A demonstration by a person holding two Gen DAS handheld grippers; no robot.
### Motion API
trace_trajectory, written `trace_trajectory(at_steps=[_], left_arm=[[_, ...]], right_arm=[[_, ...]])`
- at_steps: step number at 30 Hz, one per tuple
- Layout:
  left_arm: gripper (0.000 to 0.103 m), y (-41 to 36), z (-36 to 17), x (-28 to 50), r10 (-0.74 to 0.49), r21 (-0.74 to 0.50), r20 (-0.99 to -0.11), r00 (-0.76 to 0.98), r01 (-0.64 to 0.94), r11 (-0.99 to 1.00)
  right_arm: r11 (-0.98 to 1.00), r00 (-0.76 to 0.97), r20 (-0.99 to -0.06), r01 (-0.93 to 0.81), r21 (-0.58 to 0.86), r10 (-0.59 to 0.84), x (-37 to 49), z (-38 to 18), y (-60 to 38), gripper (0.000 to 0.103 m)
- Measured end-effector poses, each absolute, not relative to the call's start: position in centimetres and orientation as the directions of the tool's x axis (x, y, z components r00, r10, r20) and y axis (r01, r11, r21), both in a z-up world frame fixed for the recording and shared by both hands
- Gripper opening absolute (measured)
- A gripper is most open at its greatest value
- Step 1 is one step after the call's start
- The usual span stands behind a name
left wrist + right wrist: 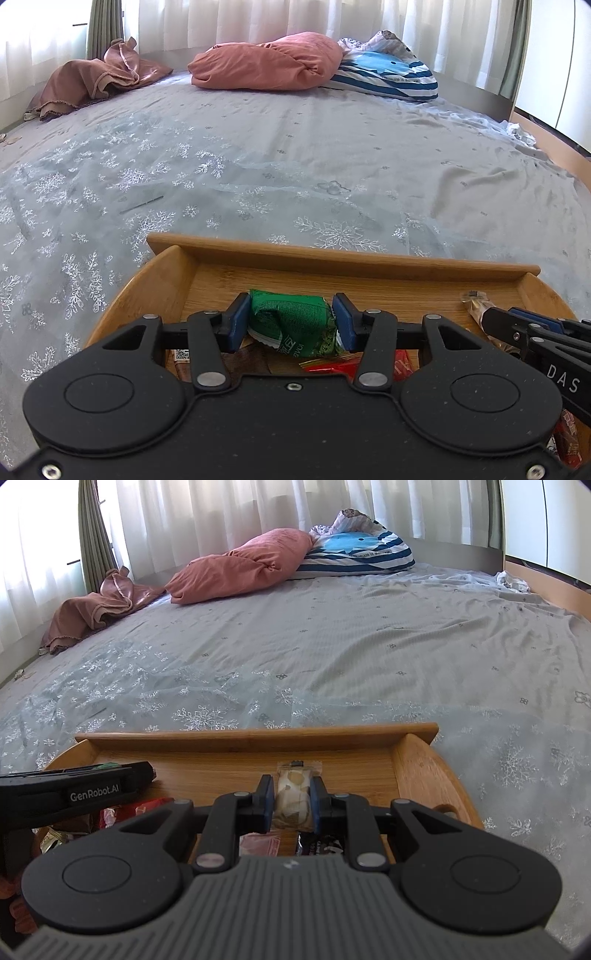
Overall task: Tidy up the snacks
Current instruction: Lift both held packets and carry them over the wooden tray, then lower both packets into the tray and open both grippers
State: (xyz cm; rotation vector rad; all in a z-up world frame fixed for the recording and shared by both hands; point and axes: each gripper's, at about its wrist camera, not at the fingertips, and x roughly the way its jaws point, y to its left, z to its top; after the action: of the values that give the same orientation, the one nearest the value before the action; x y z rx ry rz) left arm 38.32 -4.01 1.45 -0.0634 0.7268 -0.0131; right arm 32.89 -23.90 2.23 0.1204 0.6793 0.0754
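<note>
The left gripper [291,322] holds a crumpled green snack packet [291,325] tight between its two blue pads [236,321]. The right gripper [293,803] pinches a thin, see-through snack bar [293,794] with beige bits inside. Both snacks hang just over the wooden tray [332,258].

Under the left gripper, more snacks lie in the tray: a red wrapper [332,367] and a brown one [251,360]. The black body of the gripper hides most of them. Under the right gripper I can see a pink packet [258,843] and a dark packet [321,843], also partly hidden.

The two grippers are close, side by side. In the left view, the right gripper pokes in from the right edge. In the right view, the left gripper comes in from the left, and only there can you read "GenRobot.AI" on its side.

The tray sits on a bed with a grey sheet [332,155] and a shiny snowflake cloth [92,221]. Far back are a pink pillow [266,62], a blue striped pillow [388,74] and a brown blanket [92,81], in front of white curtains [258,18].
</note>
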Motion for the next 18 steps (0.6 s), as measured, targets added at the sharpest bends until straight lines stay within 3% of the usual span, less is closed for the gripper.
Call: trace_trajectory(at_steps=[13, 18], left_arm=[[0.051, -3.99, 1.44, 38.35, -0.034, -0.056, -0.667, 0.744, -0.005, 0.998], [0.058, -4.04, 1.54, 38.11, -0.028, -0.041, -0.668, 0.744, 0.000, 0.999]], right_arm=[[0.989, 0.766, -0.632, -0.035, 0.141, 0.118, 33.27, 1.77, -23.76, 0.026], [0.986, 0.769, -0.625, -0.043, 0.160, 0.135, 33.17, 1.90, -23.78, 0.050]])
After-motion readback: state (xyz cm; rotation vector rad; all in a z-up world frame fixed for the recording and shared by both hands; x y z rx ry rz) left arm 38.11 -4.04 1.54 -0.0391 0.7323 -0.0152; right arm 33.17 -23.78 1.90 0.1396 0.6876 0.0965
